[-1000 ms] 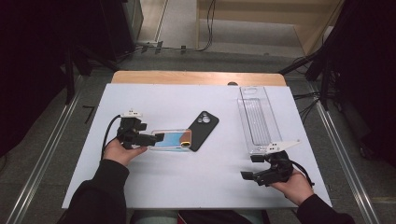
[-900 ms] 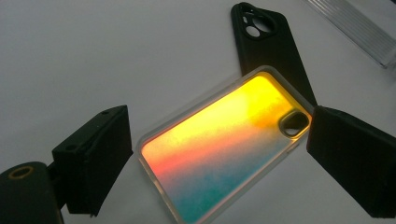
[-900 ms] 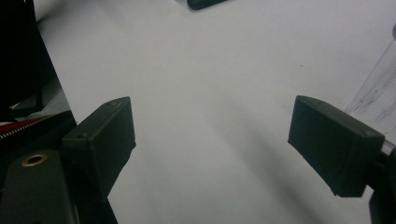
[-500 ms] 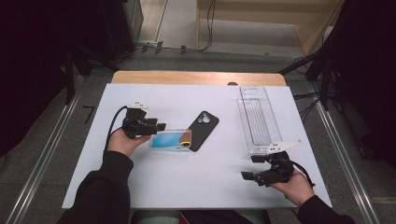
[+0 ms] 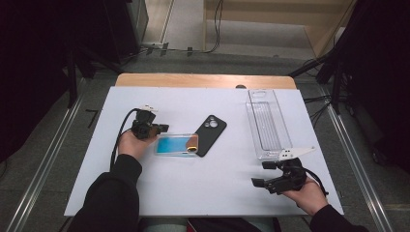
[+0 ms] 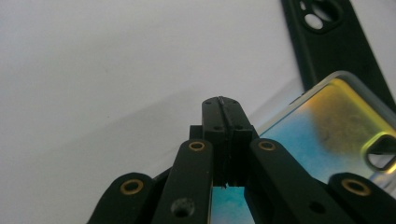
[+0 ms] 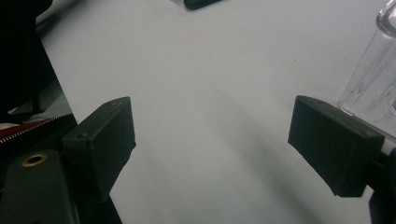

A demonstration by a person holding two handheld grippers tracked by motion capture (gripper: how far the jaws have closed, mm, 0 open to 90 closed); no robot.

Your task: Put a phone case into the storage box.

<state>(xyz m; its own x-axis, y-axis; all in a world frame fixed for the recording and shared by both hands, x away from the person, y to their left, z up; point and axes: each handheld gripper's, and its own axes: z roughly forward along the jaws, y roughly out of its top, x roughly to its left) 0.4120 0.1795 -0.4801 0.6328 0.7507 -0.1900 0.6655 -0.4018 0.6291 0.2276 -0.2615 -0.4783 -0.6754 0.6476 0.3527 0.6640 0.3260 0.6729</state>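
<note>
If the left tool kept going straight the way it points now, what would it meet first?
Probably the iridescent blue phone case: the left tool, jaws shut, sits at that case's near end. Beyond lies the black phone case. Depth is hard to judge.

On the table [image 5: 193, 193], the clear case [image 5: 176, 144] lies just left of the phone [image 5: 211, 134]; the tray [image 5: 267, 123] sits well right.

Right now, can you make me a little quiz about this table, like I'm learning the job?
1. True or false: the left gripper has its jaws closed together.
2. Which thing overlaps the shiny blue phone case: A) black phone case, B) clear plastic tray, C) right gripper?
3. Fill in: the right gripper's jaws are ____ with nothing between them.

Key: 1 true. 2 A. 3 open.
</note>
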